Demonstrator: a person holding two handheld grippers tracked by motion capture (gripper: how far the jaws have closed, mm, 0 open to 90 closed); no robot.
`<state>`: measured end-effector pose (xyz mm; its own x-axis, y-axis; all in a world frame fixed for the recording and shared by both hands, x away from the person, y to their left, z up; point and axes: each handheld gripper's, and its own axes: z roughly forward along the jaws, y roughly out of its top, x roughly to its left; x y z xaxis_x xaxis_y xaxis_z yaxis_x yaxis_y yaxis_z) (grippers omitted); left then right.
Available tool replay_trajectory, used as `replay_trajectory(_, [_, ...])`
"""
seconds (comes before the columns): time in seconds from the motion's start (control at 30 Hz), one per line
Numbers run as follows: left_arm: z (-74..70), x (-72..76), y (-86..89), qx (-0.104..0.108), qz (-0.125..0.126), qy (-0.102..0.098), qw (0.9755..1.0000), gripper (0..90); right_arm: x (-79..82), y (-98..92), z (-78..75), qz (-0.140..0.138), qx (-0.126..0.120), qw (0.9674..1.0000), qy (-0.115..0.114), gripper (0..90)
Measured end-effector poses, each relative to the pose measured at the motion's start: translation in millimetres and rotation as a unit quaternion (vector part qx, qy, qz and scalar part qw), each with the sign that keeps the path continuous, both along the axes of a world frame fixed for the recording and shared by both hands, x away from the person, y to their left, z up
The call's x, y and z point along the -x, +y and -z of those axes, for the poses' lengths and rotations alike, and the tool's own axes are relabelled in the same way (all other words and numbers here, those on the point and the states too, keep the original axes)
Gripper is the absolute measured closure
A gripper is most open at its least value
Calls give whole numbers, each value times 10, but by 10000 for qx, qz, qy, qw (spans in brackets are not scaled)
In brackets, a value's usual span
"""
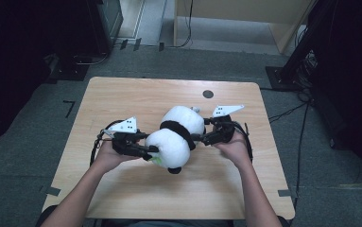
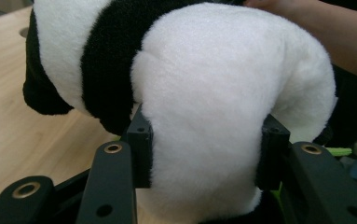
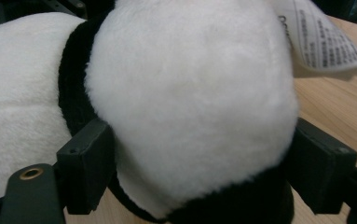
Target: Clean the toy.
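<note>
We have the plush panda point(image 1: 176, 137) lying on its side near the middle of the worktop point(image 1: 122, 94), and we place everything else by it.

The left tongs point(image 1: 151, 152) come at the panda's near, lower end. In the left gripper view the two black pads sit on either side of a rounded white bulge of plush point(image 2: 213, 116), and the fur dents inward where they meet it, so we judge these tongs to be clamped on the panda. Holding at that end gives us a firm anchor on a soft, shapeless body.

The right tongs point(image 1: 198, 138) reach in from the opposite side, at the black band around the panda's middle. In the right gripper view the jaws straddle the other white lobe point(image 3: 190, 102) standing wide; the pads lie close against the fur, yet we see no clear squeeze, so we read them as open around it rather than gripping.

A paper tag point(image 3: 320, 42) hangs off the panda's far end, over the bare wood.

Taking the toy from both sides looks meant to steady it: one end pinned, the other free to be re-gripped, turned or lifted without the plush sagging or rolling.
</note>
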<state>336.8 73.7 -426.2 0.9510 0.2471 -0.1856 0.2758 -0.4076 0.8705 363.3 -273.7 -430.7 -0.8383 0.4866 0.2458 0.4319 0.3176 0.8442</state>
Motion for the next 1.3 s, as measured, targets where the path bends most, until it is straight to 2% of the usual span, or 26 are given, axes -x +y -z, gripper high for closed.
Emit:
replay_trajectory(0.1, [-22,-4,8,-18,-122,-97,9999,537,-7,-23,-5,192,65,9998,25,162])
replay_trajectory(0.17, [-24,-29,49,-77,-415,-168,9990,536,-13,-85,-7,411,147,9990,47,180])
replay_trajectory(0.23, [-33,-84,139,-15,-747,-174,9971,537,-31,-192,15,596,111,9980,158,193])
replay_trajectory(0.33, [-47,-157,254,197,-1131,-208,9932,535,-32,-347,41,954,152,9952,130,199])
replay_trajectory(0.53, [-13,-241,225,134,-1655,-169,9860,522,-18,-523,88,1493,234,9884,136,199])
replay_trajectory(0.6, [-2,-267,208,138,-1728,-169,9847,518,2,-552,112,1632,386,9857,150,199])
replay_trajectory(0.63, [1,-282,197,141,-1774,-161,9839,517,20,-567,118,1736,496,9835,82,203])
replay_trajectory(0.7, [4,-314,178,156,-1831,-164,9828,514,49,-616,123,2017,669,9772,15,219])
replay_trajectory(0.8, [11,-361,154,248,-1921,-162,9809,511,80,-759,164,2471,584,9671,138,232])
replay_trajectory(0.83, [16,-372,151,278,-1934,-162,9806,510,90,-815,197,2564,529,9649,211,232])
replay_trajectory(0.93, [6,-415,123,285,-1985,-134,9796,506,103,-885,277,2656,535,9621,300,231])
replay_trajectory(1.03, [11,-438,91,325,-1991,-132,9793,503,104,-901,345,2802,559,9572,460,231])
replay_trajectory(1.13, [24,-459,59,287,-1962,-142,9800,502,87,-868,411,2934,737,9514,578,231])
replay_trajectory(1.17, [30,-463,48,280,-1965,-133,9800,501,79,-859,441,2929,800,9508,616,232])
replay_trajectory(1.2, [33,-466,40,252,-1961,-135,9802,501,73,-850,471,2917,867,9502,669,246])
replay_trajectory(1.27, [40,-466,22,236,-1957,-140,9803,501,68,-835,543,2851,1069,9500,700,350])
replay_trajectory(1.3, [39,-463,16,232,-1955,-150,9803,501,65,-830,578,2908,1192,9467,709,383])
